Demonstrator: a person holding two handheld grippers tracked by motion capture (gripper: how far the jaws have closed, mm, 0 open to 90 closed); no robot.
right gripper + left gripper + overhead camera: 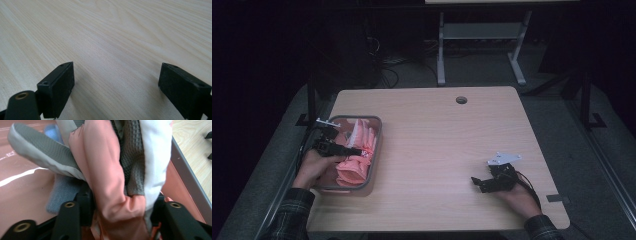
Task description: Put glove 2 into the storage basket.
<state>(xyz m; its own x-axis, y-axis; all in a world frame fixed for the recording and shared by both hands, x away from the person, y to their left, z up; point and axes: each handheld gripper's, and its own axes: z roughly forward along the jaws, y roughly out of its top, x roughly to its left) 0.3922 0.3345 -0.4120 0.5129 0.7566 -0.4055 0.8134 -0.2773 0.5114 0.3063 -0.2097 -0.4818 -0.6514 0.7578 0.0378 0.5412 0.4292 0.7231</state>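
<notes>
A grey tray stands at the table's left edge and holds salmon, grey and white fabric pieces. My left gripper reaches into the tray from the left. In the left gripper view its jaws press on both sides of a salmon, grey-waffle and white fabric bundle, so the left gripper is shut on it. The tray's grey rim runs along the right. My right gripper rests low over bare wood at the front right. In its own view the right gripper stands open with nothing between the jaws.
The wooden table has a cable hole near its far edge and a grey tape mark at the front right. A metal table frame and cables stand on the dark floor behind. A blue item lies deeper in the tray.
</notes>
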